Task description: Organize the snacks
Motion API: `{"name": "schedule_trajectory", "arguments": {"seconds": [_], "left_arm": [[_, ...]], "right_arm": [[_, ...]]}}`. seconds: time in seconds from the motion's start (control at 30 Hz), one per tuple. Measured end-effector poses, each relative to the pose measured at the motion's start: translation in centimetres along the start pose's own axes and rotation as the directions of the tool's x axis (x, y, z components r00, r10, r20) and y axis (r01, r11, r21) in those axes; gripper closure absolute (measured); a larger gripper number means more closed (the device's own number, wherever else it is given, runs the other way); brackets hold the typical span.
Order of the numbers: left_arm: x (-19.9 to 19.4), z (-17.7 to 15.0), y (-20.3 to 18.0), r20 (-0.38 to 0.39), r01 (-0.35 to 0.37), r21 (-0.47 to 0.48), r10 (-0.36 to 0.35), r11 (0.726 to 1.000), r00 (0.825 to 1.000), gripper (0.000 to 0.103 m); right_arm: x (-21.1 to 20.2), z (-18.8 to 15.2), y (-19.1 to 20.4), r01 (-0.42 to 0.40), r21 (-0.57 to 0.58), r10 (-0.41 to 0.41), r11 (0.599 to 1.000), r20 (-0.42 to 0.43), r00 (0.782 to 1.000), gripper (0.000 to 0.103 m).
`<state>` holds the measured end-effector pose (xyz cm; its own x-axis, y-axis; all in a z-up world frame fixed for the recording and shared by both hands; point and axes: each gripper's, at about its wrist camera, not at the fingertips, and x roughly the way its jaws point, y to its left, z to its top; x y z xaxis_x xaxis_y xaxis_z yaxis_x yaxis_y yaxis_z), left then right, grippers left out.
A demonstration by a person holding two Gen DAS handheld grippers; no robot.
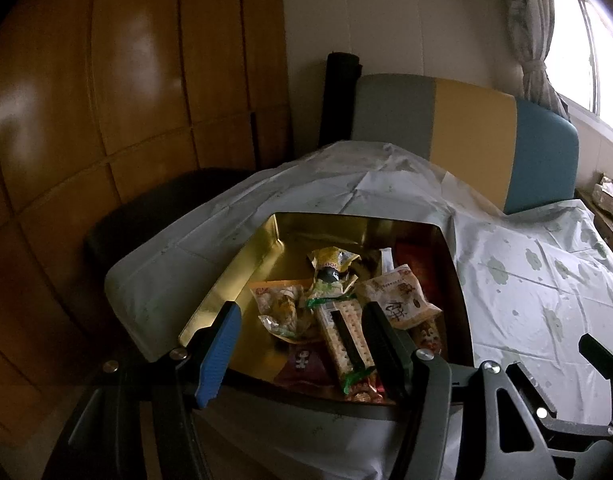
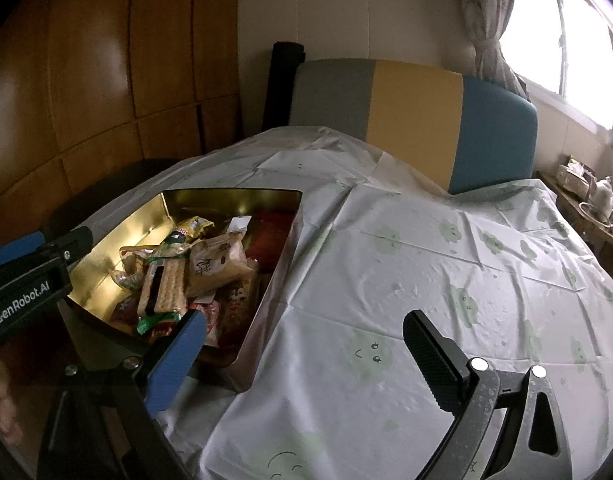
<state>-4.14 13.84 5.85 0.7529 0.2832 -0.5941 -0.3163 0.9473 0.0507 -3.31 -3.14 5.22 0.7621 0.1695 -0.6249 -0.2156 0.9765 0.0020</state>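
A gold tin [image 1: 234,280] sits on the table and holds several snack packets. Among them are a long cracker pack [image 1: 346,336], a beige packet with dark writing [image 1: 398,300], a yellow-green packet [image 1: 330,268] and a red one [image 1: 418,264]. My left gripper [image 1: 302,344] hovers over the tin's near edge, open, with nothing held. The right wrist view shows the same tin [image 2: 274,300] at the left, with the cracker pack [image 2: 162,284] on top. My right gripper [image 2: 306,360] is open over bare tablecloth, just right of the tin, with nothing between its fingers.
A white tablecloth [image 2: 426,260] with green cloud prints covers the table. Behind it stands a grey, yellow and blue chair back [image 2: 410,120]. A wooden wardrobe [image 1: 106,80] and a dark seat [image 1: 154,208] are at the left. A side table with a teapot [image 2: 602,196] is under the window.
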Motion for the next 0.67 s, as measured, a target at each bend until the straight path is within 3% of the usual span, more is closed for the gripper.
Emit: {"name": "schedule_trajectory", "arguments": {"seconds": [0.67], "left_arm": [[0.1, 0.1, -0.5, -0.011, 0.033, 0.024, -0.033, 0.999, 0.999, 0.044]], "right_arm": [[0.3, -0.1, -1.7, 0.004, 0.031, -0.004, 1.0, -0.009, 1.0, 0.003]]}}
